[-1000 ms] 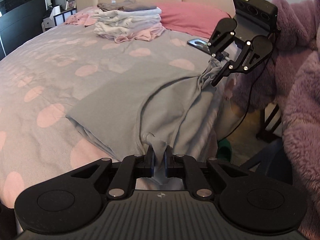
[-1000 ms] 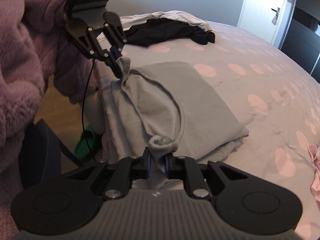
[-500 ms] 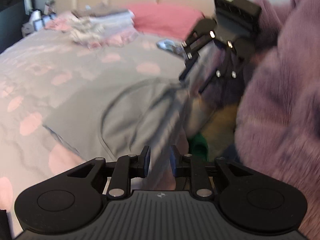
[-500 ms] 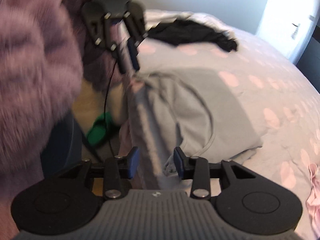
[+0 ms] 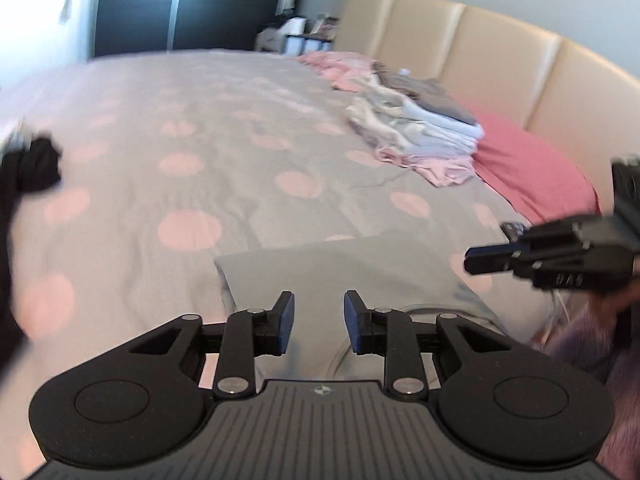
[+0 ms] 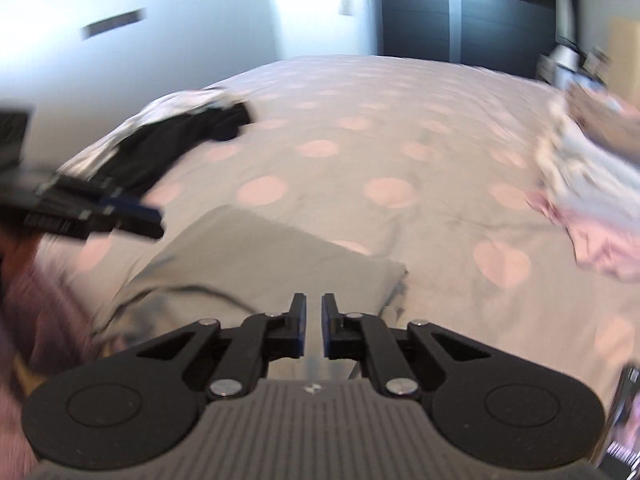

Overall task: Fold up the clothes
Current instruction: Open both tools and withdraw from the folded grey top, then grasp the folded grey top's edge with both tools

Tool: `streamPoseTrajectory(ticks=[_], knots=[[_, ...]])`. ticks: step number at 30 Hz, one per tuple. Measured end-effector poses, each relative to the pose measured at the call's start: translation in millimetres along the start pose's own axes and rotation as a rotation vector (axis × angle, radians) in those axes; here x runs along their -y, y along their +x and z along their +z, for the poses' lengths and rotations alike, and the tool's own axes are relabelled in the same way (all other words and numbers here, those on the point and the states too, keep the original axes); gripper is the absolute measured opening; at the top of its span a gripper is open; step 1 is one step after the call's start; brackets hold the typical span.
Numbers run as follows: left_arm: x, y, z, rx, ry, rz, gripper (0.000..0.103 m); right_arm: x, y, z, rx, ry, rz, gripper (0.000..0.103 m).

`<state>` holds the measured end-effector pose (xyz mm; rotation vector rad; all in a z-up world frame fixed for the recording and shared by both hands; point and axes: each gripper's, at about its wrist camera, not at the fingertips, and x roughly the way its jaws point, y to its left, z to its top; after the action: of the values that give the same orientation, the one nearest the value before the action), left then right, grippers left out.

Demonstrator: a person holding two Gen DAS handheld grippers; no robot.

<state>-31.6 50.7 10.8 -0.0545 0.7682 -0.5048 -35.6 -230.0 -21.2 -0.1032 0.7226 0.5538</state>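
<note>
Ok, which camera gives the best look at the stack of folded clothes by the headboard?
Left wrist view: the stack of folded clothes shows whole, layers distinguishable, beside the pink pillow. The right wrist view catches only its blurred edge at the frame's right side.

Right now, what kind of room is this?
Most likely a bedroom. There is a big bed with a spotted cover, a padded headboard behind it, a pink pillow, and a pile of folded clothes on the cover.

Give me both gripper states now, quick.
Left hand-held gripper: open, empty, above the grey garment.
Right hand-held gripper: narrow gap between its jaws, holding nothing.
</note>
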Motion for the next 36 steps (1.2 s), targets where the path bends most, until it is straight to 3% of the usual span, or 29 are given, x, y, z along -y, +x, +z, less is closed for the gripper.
streamPoseTrajectory(ticks=[6, 15, 16, 18, 19, 21, 24, 27, 30, 36], knots=[[-19.3, 25.7, -23.8, -0.105, -0.021, 0.034, 0.018, 6.3, 28.2, -18.7, -0.054, 0.063, -0.044, 0.009], [-23.2, 15.3, -32.1, -0.074, -0.035, 0.023, 0.016, 11.6, 28.6, -21.5, -0.046, 0.119, -0.043, 0.012], [-23.4, 11.6, -31.2, -0.055, -0.039, 0.027, 0.018, 13.7, 24.4, -19.3, -0.03, 0.137, -0.036, 0.014], [-25.0, 4.1, -29.2, -0.012, -0.046, 0.047, 0.026, 20.1, 15.2, -16.3, 0.003, 0.172, -0.044, 0.035], [-27.1, 1.9, -28.1, 0.005, -0.059, 0.061, 0.041, 24.0, 11.1, -14.7, 0.015, 0.189, -0.05, 0.039], [-35.3, 0.0, -27.7, 0.014, -0.121, 0.084, 0.052, 33.7, 9.6, -14.8, 0.017, 0.245, -0.064, 0.041], [-49.2, 4.1, -27.8, -0.009, -0.223, 0.084, 0.052, 48.7, 14.4, -17.4, -0.02, 0.354, -0.061, 0.043], [-59.6, 11.5, -32.2, -0.05, -0.316, 0.027, 0.052, 58.3, 21.9, -22.3, -0.061, 0.438, -0.035, 0.043], [-65.5, 23.7, -39.2, -0.112, -0.367, 0.005, 0.051, 65.1, 30.7, -27.9, -0.095, 0.505, -0.01, 0.044], [-74.7, 33.2, -48.0, -0.138, -0.45, -0.02, 0.053, 74.7, 40.1, -37.6, -0.11, 0.614, 0.041, 0.047]])
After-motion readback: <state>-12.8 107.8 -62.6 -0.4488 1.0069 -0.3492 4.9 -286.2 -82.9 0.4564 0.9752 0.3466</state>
